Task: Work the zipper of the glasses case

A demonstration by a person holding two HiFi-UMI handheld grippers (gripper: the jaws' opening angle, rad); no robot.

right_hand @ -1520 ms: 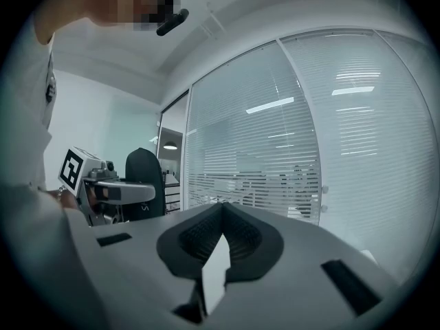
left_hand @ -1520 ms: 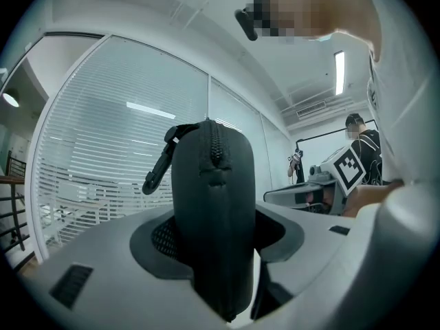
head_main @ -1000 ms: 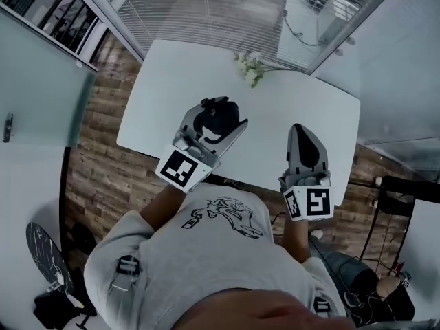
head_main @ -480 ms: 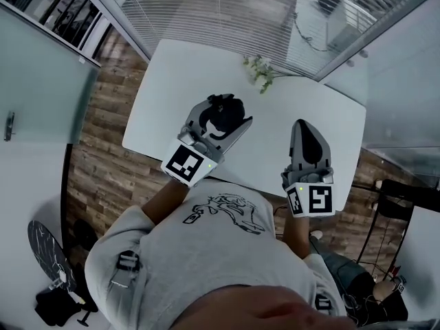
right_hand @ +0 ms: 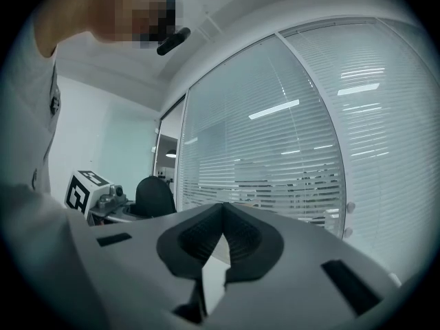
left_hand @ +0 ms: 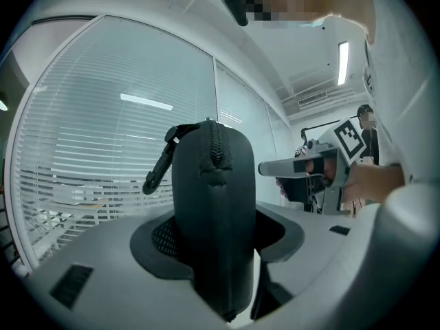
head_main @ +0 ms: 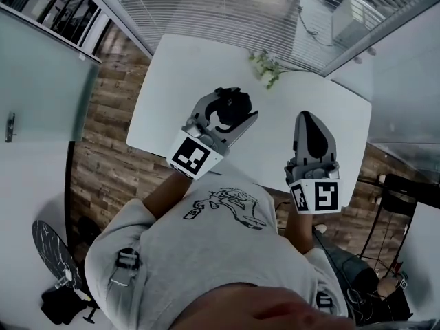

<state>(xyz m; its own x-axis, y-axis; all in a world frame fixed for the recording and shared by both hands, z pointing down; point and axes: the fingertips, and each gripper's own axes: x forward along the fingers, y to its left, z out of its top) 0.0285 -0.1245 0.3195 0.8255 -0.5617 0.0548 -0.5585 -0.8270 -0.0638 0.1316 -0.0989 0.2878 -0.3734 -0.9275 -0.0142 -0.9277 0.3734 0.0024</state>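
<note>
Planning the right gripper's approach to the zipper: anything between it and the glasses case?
Nothing visible. The glasses case is clamped in the left gripper; the right gripper, shut and empty, hangs beside it with only open air between, above the white table. The flower sprig lies farther back, off that line.

A white table (head_main: 172, 81) with rounded corners stands on a floor of brown wooden planks (head_main: 103, 163). A small bunch of pale flowers (head_main: 267, 67) is on the table, near its far edge. Behind the table there is a glass wall with white horizontal blinds (head_main: 227, 5). On the left is a frosted glass door (head_main: 34, 88) with a metal handle (head_main: 8, 127). A black chair (head_main: 405, 198) stands at the right. A long ceiling lamp (left_hand: 342, 52) is lit, and bright strips of light show in the glass.
</note>
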